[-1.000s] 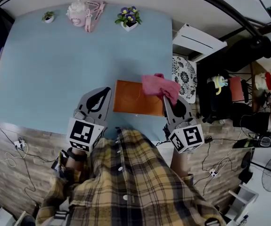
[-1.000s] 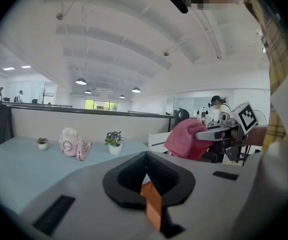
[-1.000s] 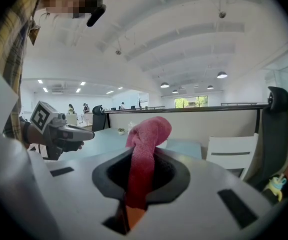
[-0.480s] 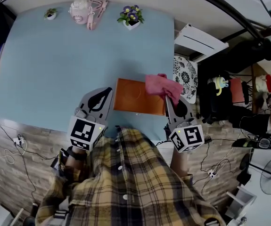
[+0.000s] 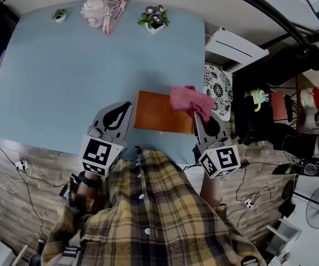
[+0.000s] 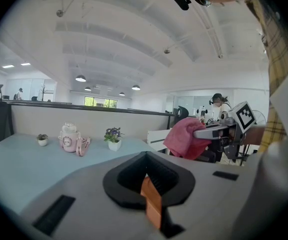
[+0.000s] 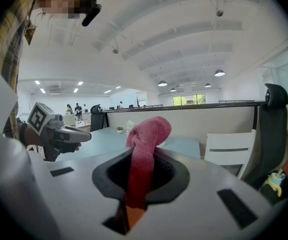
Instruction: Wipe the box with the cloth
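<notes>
Right tool (image 5: 197,117): you have it clenched on the pink cloth (image 5: 188,100), which bunches up out of the jaws over the box's far right corner.
Left tool (image 5: 125,108): jaws clenched together, gripping nothing, tip just beside the box's left edge.
Box (image 5: 158,114): flat, orange and smooth-topped, lying near your edge of the counter between your two tools.
Counter (image 5: 65,82): pale blue and smooth, with bare room left of and beyond the box.
Far edge: a small plant pot (image 5: 59,17), a pink flask (image 5: 92,10) and a potted flower (image 5: 152,20) stand well apart from the box.
Right side: a white chair (image 5: 234,47) stands just off the counter's edge.
</notes>
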### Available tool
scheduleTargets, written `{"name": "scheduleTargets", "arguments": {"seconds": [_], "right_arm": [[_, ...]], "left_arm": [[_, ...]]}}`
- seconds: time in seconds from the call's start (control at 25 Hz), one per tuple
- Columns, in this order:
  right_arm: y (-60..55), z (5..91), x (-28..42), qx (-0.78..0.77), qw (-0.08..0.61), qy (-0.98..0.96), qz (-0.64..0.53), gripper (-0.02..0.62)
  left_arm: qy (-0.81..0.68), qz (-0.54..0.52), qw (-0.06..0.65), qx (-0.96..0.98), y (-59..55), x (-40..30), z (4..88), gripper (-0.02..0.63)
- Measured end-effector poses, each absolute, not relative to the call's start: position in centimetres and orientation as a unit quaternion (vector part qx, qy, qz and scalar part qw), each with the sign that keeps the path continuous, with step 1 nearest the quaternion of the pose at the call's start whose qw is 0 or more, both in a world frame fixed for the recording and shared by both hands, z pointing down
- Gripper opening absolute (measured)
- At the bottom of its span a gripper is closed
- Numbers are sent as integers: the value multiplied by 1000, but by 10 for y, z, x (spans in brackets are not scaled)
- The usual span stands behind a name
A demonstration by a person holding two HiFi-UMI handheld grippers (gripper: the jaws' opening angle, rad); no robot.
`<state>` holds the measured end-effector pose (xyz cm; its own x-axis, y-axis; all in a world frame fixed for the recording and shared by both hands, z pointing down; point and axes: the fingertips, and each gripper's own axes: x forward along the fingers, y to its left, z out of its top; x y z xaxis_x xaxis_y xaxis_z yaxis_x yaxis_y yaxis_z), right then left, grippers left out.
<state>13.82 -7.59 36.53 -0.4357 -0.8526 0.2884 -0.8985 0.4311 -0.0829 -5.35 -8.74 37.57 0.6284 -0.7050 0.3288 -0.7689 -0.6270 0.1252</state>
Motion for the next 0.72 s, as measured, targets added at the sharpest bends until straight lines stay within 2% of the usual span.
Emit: {"name": "scheduleTargets", "arguments": {"seconds": [0.72], "right_arm": [[-77, 365, 138, 525, 108, -837, 105, 43]], "left_arm": [[-415, 127, 130, 891, -88, -57, 378, -9]]}}
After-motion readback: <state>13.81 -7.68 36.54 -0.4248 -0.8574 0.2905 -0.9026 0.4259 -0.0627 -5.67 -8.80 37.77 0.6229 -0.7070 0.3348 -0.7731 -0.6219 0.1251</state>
